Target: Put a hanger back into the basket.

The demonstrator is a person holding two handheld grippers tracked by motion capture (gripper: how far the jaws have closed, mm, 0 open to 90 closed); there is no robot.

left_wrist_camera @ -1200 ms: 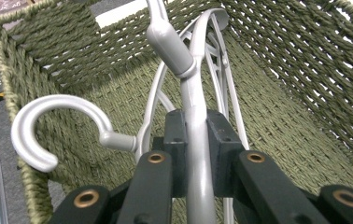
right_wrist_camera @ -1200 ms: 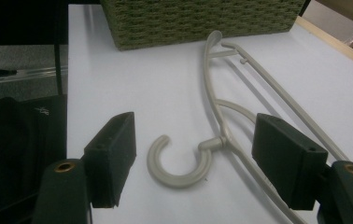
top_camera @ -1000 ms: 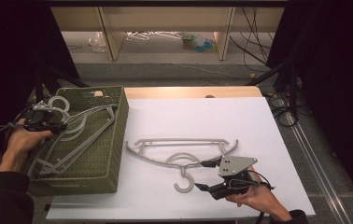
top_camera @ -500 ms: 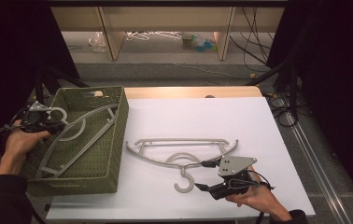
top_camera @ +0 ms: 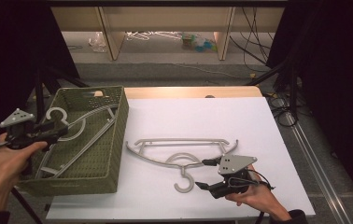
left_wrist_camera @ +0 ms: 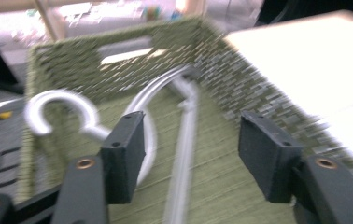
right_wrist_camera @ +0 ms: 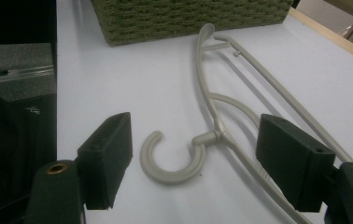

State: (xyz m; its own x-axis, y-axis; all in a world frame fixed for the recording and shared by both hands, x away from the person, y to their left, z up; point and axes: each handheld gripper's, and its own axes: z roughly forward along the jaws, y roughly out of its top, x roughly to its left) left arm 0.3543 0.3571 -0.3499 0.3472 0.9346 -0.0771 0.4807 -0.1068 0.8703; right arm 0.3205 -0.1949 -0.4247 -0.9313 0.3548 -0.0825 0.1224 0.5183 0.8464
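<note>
On the white table top (top_camera: 277,121), a pale grey plastic coat hanger (top_camera: 179,154) lies flat near the middle, with its hook pointing to six o'clock. At four o'clock from that hook, the right gripper (top_camera: 206,174) waits low over the table. Its two black jaws stand wide apart and hold nothing. From the right gripper view the round hook (right_wrist_camera: 172,161) sits right between the jaws, just ahead of them.

Over at nine o'clock stands a green woven basket (top_camera: 114,135). A second grey hanger (top_camera: 79,137) lies inside it, tilted, with its hook (left_wrist_camera: 62,109) up near the basket's far left corner. The left gripper (left_wrist_camera: 191,142) hangs over the basket's left edge, jaws wide open too, holding nothing.

I think the next job is to pick up the hanger on the table. To do it well, the right gripper should slide forward until the thin neck, where hook meets hanger, is between the jaws. Then it should squeeze there, not on the round hook, which could slip out. It should stay low and go slowly, so the jaws do not push the hanger away.
</note>
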